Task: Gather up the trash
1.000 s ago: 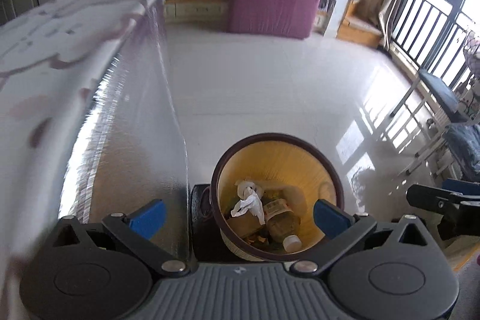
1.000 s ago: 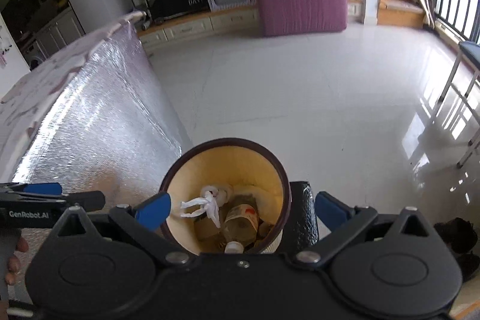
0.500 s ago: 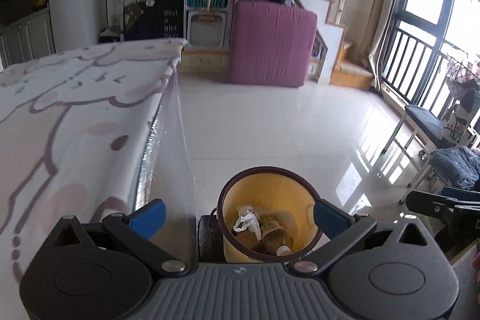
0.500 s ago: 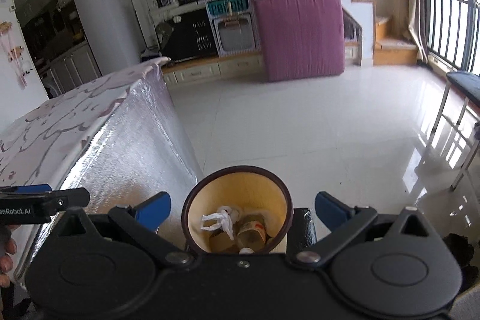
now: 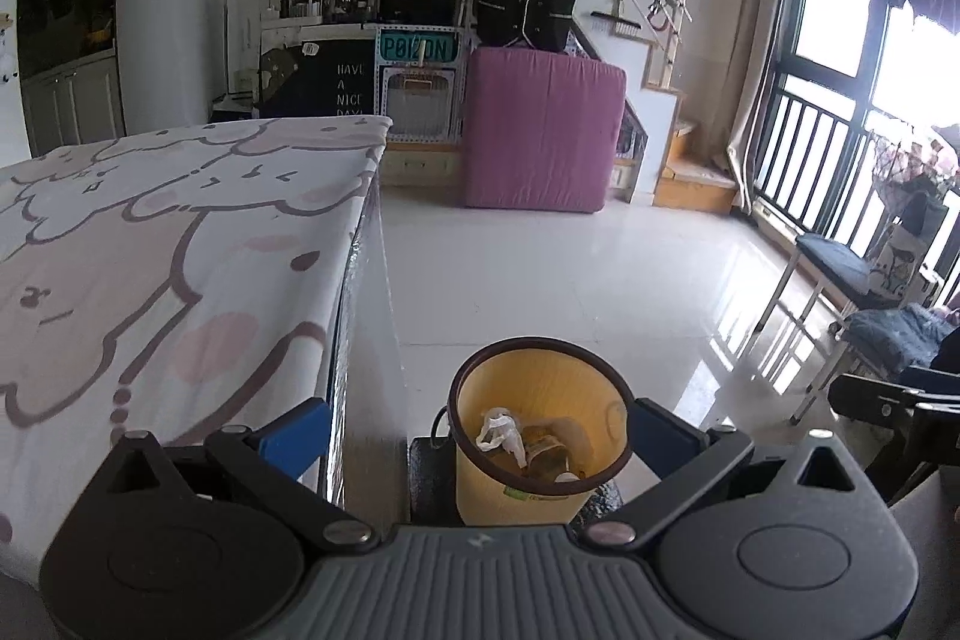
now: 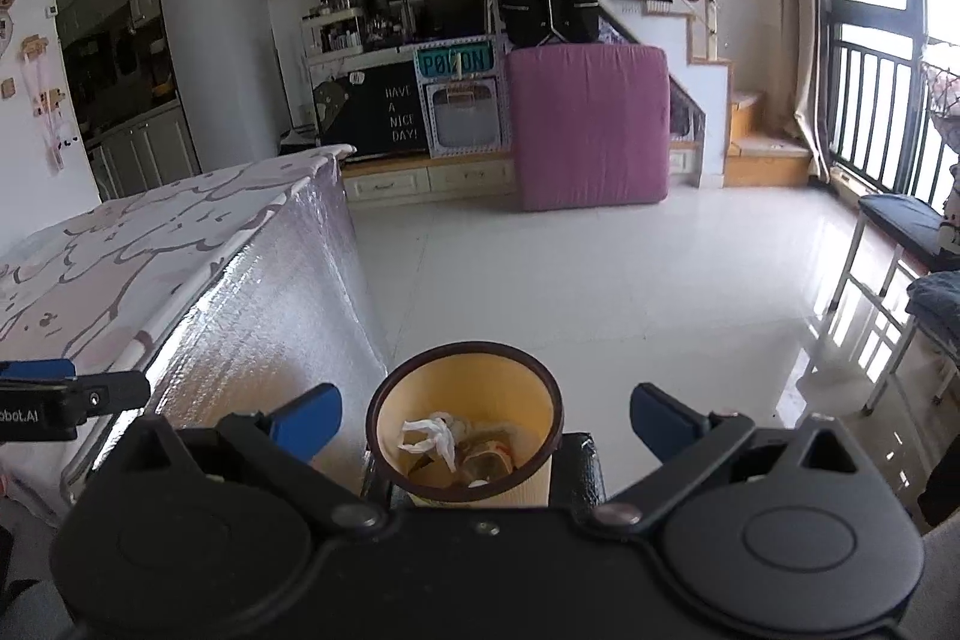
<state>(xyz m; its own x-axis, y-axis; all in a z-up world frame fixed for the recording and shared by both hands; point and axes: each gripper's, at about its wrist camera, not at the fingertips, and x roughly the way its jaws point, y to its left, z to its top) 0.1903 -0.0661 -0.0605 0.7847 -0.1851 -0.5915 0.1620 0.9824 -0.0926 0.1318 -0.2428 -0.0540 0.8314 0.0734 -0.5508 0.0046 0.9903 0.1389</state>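
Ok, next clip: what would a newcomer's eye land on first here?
Probably the yellow trash bin low in the centre, on the floor beside the table, with a white tissue and other rubbish inside. Behind it, the purple mattress leans upright at the far wall.

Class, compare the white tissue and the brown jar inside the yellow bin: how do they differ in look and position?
The white tissue is pale, crumpled and irregular; the brown jar is dark, smooth and rounded. The white tissue sits toward the table side of the yellow bin; the brown jar lies beside it, nearer the middle. Both rest inside the yellow bin.
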